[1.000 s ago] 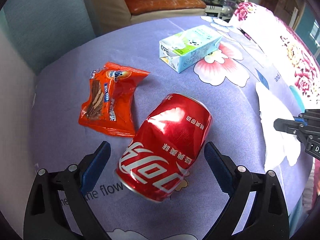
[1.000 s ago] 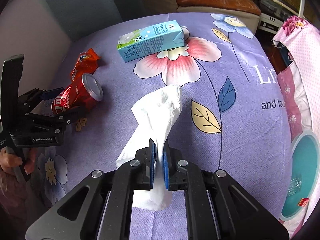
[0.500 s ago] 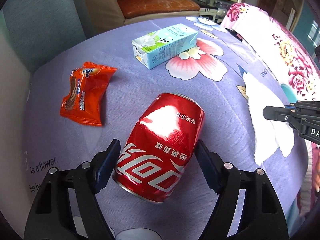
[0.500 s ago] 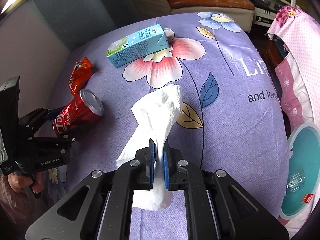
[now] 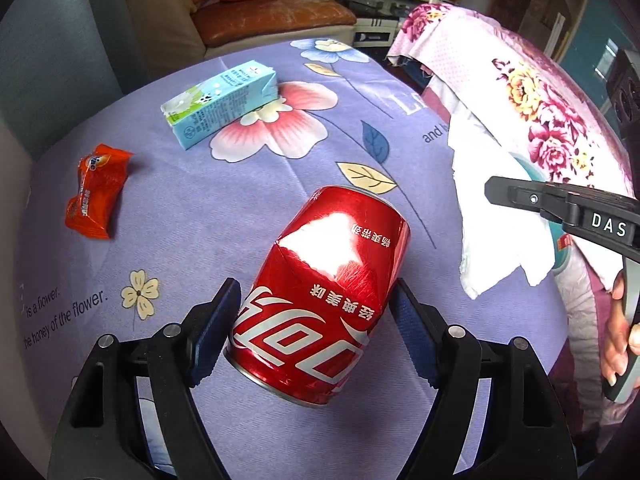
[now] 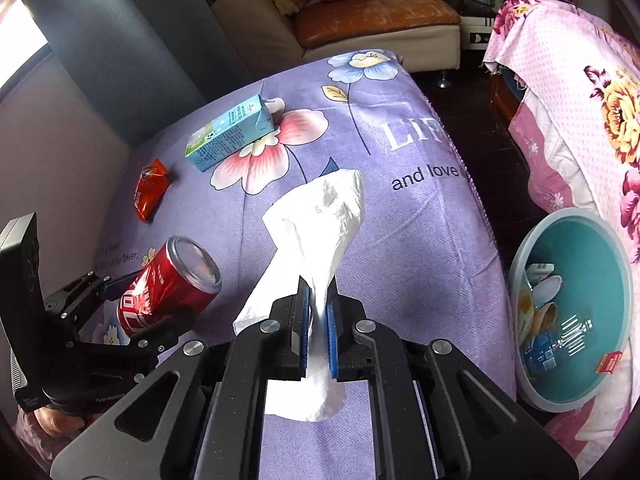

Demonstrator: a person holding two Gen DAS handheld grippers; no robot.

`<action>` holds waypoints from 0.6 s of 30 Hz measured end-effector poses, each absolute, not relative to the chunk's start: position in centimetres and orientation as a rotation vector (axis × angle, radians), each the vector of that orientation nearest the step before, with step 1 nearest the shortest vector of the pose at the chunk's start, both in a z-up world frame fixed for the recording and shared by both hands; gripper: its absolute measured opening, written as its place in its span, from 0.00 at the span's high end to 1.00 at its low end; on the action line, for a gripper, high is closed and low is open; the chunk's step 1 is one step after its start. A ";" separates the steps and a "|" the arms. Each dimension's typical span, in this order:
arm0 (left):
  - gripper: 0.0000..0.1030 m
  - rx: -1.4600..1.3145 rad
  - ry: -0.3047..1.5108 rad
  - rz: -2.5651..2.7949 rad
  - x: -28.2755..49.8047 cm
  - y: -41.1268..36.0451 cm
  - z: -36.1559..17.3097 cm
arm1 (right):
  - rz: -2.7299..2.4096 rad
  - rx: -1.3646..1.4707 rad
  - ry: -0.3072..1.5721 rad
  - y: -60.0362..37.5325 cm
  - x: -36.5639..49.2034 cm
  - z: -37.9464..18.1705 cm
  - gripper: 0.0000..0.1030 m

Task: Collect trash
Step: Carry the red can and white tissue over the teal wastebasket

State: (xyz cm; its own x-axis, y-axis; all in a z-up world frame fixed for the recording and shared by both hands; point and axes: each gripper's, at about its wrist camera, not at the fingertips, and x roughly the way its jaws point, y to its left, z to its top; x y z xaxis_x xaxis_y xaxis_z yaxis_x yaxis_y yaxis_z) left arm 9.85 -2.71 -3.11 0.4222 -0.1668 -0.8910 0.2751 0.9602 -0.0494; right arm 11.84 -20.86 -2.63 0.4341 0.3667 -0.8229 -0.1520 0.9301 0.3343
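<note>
My left gripper (image 5: 316, 316) is shut on a dented red cola can (image 5: 320, 284) and holds it above the purple flowered cloth (image 5: 200, 208). The can also shows at the left of the right wrist view (image 6: 168, 280). My right gripper (image 6: 318, 312) is shut on a crumpled white tissue (image 6: 320, 220), which hangs at the right of the left wrist view (image 5: 492, 216). An orange snack wrapper (image 5: 96, 192) and a light blue milk carton (image 5: 218, 104) lie on the cloth. A teal bin (image 6: 576, 304) with trash in it stands at the right, below the table edge.
A pink flowered cover (image 6: 580, 92) drapes over furniture beyond the bin. A sofa with an orange cushion (image 6: 372, 20) stands behind the table. The table's right edge (image 6: 472, 184) drops to a dark floor.
My left gripper closed on the can and lifted it to the right, away from the wrapper. My right gripper carried the tissue right, and the teal bin came further into view.
</note>
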 end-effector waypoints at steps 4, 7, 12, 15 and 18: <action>0.25 0.138 1.099 -0.312 9.3 -5.8 -2.9 | 0.280 0.232 1.043 -23.6 10.5 -2.3 0.93; 0.25 0.165 1.094 -0.336 8.8 -8.1 -2.7 | 0.256 0.254 1.026 -25.8 9.7 -2.2 0.93; 0.25 0.207 1.093 -0.375 8.3 -11.7 -2.6 | 0.223 0.305 1.005 -29.2 8.6 -2.5 0.93; 0.25 0.227 1.096 -0.395 8.1 -13.7 -2.6 | 0.203 0.336 0.989 -31.1 8.0 -2.5 0.93; 0.25 0.249 1.101 -0.414 7.8 -15.6 -2.6 | 0.173 0.365 0.967 -33.3 7.5 -2.4 0.93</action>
State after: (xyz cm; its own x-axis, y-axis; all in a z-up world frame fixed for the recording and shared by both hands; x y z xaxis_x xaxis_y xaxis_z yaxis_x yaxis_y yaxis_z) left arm 7.85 -15.65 -2.57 0.3873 -0.1999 -0.9000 0.4429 0.8965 -0.0085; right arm 7.52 -33.26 -2.37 0.5604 0.3038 -0.7705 0.0176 0.9257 0.3778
